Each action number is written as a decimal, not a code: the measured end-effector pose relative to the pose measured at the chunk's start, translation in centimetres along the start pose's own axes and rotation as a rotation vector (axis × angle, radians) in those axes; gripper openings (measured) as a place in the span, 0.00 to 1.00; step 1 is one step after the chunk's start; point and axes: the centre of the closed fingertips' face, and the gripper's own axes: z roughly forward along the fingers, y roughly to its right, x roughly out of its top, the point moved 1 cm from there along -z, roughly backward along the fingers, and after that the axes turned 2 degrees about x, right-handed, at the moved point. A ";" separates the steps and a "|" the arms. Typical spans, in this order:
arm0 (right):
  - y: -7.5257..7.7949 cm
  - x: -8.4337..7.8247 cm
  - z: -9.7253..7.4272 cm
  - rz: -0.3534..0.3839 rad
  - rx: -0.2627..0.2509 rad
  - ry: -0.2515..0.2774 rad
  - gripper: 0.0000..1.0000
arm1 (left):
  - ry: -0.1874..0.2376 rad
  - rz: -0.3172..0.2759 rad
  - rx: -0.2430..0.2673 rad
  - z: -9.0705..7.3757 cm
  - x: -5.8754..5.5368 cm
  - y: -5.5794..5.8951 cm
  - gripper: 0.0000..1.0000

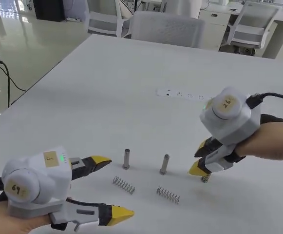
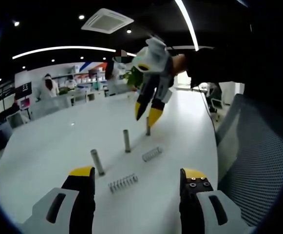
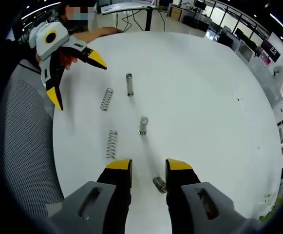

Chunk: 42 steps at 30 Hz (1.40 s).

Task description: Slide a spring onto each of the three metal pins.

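1. My right claw [image 3: 149,165] is slightly spread, its tips either side of the right pin [image 3: 159,184], which looks ringed by a spring, though I can't be sure.
2. My left claw [image 2: 138,172] is spread wide, holding nothing.
3. The left pin [image 1: 126,159] and middle pin [image 1: 164,164] stand bare on the surface [image 1: 131,97]. The left spring [image 1: 123,185] and middle spring [image 1: 168,194] lie flat near them.

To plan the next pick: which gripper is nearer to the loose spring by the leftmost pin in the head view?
Left. The open left gripper sits close before that spring; the right gripper is beyond the other spring, at the far pin.
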 end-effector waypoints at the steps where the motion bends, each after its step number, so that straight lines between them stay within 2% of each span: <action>1: -0.3 0.1 0.1 -0.004 0.005 0.001 0.25 | 0.000 0.001 -0.001 0.0 0.0 0.0 0.66; 12: -2.8 0.8 1.4 -0.042 0.052 -0.011 0.25 | 0.003 0.007 -0.005 0.0 0.3 0.2 0.65; 20: -4.5 0.4 2.6 -0.048 0.087 -0.030 0.23 | 0.004 0.011 -0.011 0.2 0.3 0.4 0.64; 27: -5.4 -0.2 3.5 -0.041 0.112 -0.051 0.21 | 0.005 0.012 -0.017 0.3 0.4 0.6 0.63; 42: -6.2 -0.9 4.8 -0.029 0.126 -0.084 0.17 | 0.007 0.009 -0.026 0.3 0.4 0.7 0.61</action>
